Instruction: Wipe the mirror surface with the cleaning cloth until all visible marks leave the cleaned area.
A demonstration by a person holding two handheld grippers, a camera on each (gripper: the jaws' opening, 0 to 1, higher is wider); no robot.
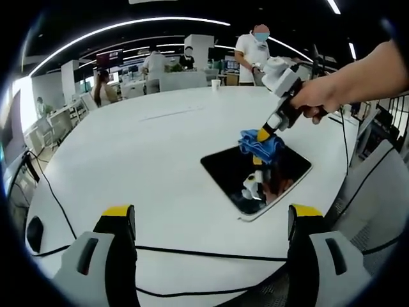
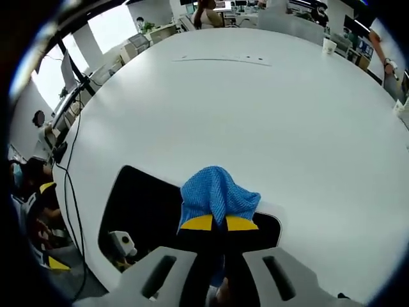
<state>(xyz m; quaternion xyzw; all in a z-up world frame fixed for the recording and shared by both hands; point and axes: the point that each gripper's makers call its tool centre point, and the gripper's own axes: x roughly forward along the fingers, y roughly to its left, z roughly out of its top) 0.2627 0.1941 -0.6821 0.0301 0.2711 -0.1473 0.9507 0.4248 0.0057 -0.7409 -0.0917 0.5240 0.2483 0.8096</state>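
Right gripper view: right gripper [image 2: 220, 222] is pinching blue cloth [image 2: 217, 192], pressing mirror [image 2: 144, 204]; left gripper [image 1: 211, 224] is hanging wide; wiping underway, marks unclear.

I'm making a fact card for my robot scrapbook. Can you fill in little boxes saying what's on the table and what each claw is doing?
Table: large white round table
Mirror: dark, flat on the table
Cloth: blue cleaning cloth, bunched, pressed on the mirror
Right claw: shut on the cloth, held by a person's hand
Left claw: open, holding nothing, above the table edge
Cables: black cables along the table
Background: paper cup, people at desks
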